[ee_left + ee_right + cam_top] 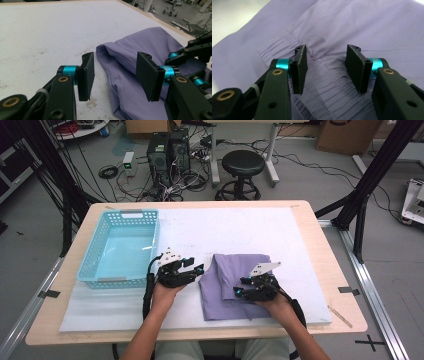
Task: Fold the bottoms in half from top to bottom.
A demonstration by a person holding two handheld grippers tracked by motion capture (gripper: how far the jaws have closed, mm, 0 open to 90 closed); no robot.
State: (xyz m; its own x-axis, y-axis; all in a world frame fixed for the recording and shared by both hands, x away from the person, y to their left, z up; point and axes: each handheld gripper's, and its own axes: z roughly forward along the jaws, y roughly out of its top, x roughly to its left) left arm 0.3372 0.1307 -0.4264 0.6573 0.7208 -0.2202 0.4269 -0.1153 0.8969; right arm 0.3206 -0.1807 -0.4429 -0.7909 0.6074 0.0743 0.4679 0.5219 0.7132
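Left hand-held gripper: half open, empty, astride folded purple fabric garment edge.
Right hand-held gripper: half open, empty, above waistband.
Tip: pinch both layers squarely.

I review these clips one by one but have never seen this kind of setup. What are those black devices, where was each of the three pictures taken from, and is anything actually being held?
There is no robot here: a person holds a hand-held two-jaw tool in each hand. The high view looks down on the table from above the person's side. There the left gripper sits at the left and the right gripper at the right. The other two pictures come from small cameras riding on each tool, looking along its black jaws.

On the white mat lie a folded purple garment and a light blue basket.

In the left gripper view, the left gripper's jaws stand open at the garment's folded edge. In the right gripper view, the right gripper's jaws stand open over the gathered waistband. Nothing is held.
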